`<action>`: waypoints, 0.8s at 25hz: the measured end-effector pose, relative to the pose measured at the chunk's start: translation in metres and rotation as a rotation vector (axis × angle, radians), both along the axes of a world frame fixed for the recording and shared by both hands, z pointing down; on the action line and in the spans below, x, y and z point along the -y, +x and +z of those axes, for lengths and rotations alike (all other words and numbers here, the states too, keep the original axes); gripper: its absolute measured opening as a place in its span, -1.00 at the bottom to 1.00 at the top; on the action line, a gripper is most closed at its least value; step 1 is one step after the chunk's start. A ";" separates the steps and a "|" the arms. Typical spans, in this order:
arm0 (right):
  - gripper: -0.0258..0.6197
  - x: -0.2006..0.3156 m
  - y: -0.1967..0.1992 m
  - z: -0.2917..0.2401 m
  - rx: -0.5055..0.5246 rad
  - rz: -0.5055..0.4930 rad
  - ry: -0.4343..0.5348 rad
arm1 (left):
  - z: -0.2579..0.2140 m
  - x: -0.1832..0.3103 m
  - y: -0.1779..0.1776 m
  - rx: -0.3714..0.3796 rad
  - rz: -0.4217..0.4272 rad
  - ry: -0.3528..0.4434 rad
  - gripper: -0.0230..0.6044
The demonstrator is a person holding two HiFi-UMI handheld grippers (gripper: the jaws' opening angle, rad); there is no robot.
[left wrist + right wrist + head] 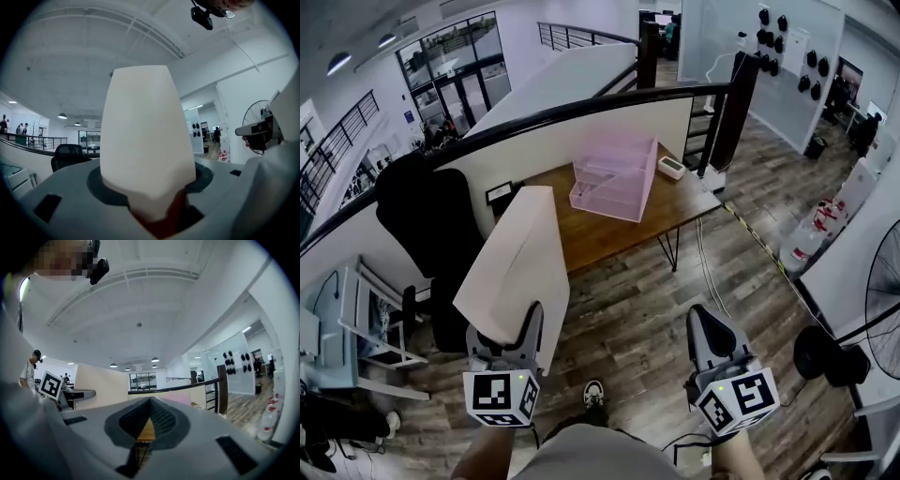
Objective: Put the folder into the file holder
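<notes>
Folder (520,272) isn't on the counter (609,234) yet. It's up in the air just off the counter's left end, clamped at its lower end by the left gripper (508,349). Pink file holder (614,178) sits toward the counter's far edge, well apart from the folder. Right gripper (710,328) is closed on nothing, hanging over the wood floor (628,319).

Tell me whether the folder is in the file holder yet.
Out. The left gripper clamps the folder, held up short of the desk where the pink file holder stands.
</notes>
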State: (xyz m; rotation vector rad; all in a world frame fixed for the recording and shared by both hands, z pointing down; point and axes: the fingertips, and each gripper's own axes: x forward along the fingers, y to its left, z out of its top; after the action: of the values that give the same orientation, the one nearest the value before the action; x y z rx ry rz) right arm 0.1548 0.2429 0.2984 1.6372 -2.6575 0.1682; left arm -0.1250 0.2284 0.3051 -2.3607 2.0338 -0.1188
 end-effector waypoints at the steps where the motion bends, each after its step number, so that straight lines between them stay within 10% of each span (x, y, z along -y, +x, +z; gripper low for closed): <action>1: -0.91 0.013 -0.005 0.000 -0.001 0.003 -0.005 | 0.001 0.013 -0.004 -0.007 0.007 -0.007 0.01; 20: -0.91 0.174 -0.068 0.020 -0.035 0.063 -0.013 | 0.011 0.178 -0.055 0.010 0.092 -0.002 0.02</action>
State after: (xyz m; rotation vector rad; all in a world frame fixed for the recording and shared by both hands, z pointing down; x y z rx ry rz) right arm 0.0864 0.0693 0.3183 1.7054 -2.5753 0.1553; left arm -0.1799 0.0502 0.3164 -2.4446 1.9176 -0.1312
